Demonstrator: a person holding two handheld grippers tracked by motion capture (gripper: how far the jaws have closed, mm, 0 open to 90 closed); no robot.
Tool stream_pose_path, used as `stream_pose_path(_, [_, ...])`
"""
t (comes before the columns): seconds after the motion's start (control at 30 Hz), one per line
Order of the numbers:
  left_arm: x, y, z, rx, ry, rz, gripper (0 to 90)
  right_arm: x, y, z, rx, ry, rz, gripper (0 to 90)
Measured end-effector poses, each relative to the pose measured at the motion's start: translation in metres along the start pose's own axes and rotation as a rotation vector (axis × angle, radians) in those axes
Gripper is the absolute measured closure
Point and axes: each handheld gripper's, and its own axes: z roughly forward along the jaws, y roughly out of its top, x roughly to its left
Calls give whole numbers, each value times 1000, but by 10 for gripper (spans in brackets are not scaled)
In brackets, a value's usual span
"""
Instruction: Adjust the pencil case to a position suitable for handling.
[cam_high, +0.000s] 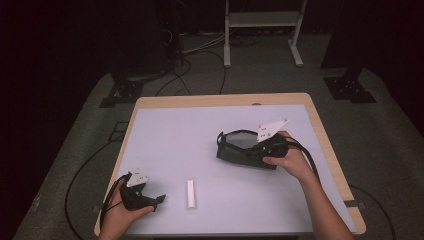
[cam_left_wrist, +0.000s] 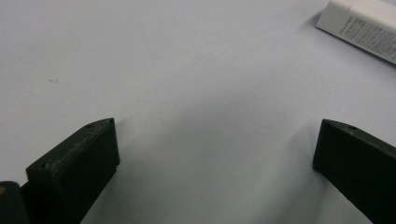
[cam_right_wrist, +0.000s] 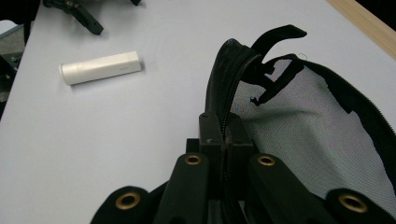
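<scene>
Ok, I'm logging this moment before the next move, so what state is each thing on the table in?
Black mesh pouch: open at the top, its zipper edge pinched and held up.
White tube: lying flat on the table, untouched, cap on.
Left hand-held gripper: open, nothing between its jaws, low over the table.
Right hand-held gripper: shut on the pouch's zipper edge.

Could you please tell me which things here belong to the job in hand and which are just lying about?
In the job:
- black mesh pouch, its zipped edge pinched by the shut right gripper
- white tube on the table, near the open left gripper

Lying about:
- white stand on the floor behind
- floor cables
</scene>
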Motion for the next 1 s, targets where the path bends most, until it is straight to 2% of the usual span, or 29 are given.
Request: stream_pose_path(1.0, [0,0,0,0,0,0,0,42,12,26,17,153,-114,878])
